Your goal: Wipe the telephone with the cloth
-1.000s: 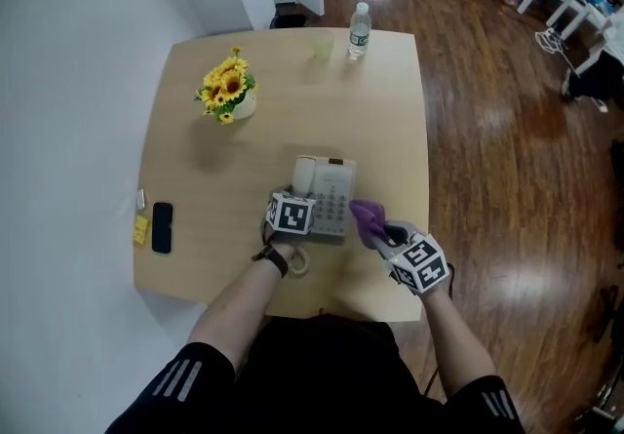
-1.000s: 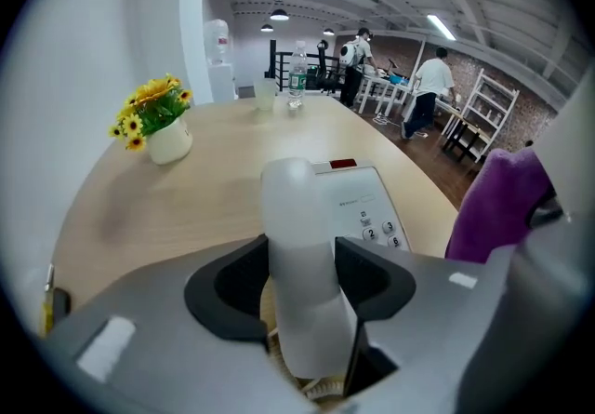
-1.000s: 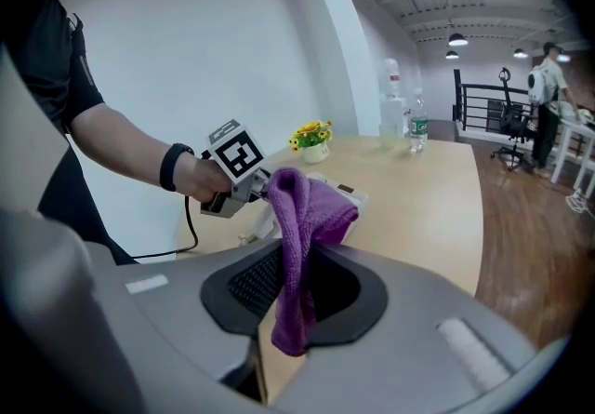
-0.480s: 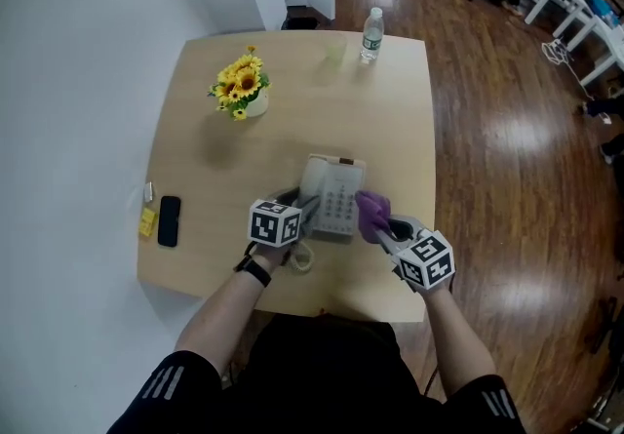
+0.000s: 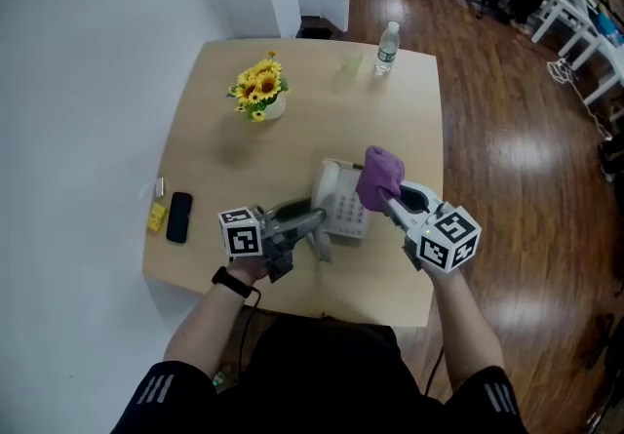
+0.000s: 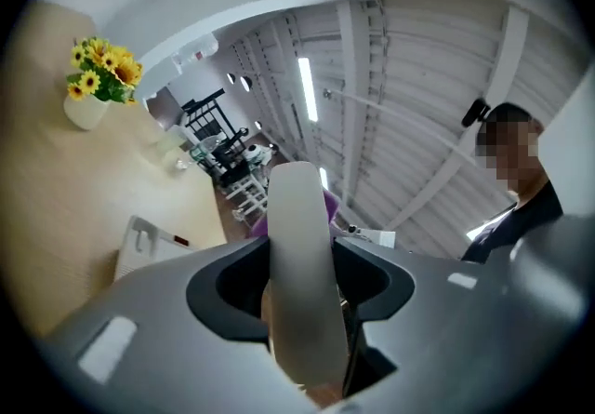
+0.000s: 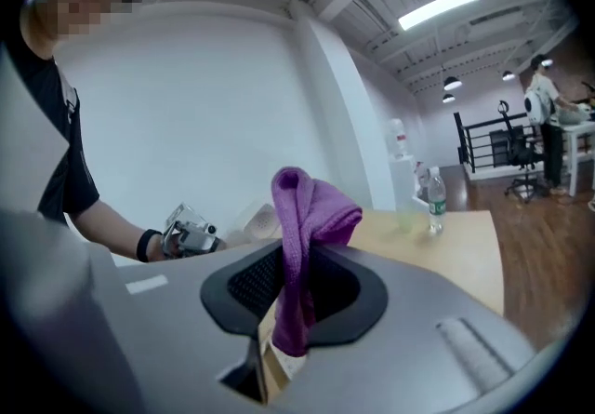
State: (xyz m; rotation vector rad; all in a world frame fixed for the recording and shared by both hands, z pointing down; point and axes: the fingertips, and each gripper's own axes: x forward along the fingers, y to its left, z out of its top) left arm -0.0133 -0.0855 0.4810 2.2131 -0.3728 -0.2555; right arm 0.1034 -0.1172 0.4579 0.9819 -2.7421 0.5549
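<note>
Down at the lower centre of the head view, the left gripper (image 5: pixel 314 222) points right with its jaws clamped on the pale handset (image 5: pixel 320 247), which stands up between them in the left gripper view and is lifted off its cradle. Just to the right, the right gripper (image 5: pixel 393 200) has its jaws closed on the purple cloth (image 5: pixel 378 172), which bunches above them. The cloth overlaps the right edge of the telephone (image 5: pixel 341 208) at mid-frame; whether it touches is hard to tell. The telephone sits on the wooden table (image 5: pixel 292 149). At the left edge lie a black mobile (image 5: pixel 178 217) and a small yellow item (image 5: pixel 156 217) beside it. Further up and left stand the sunflowers (image 5: pixel 261 89). Along the top edge are a pale cup (image 5: pixel 351 61) and a water bottle (image 5: pixel 387 49).
</note>
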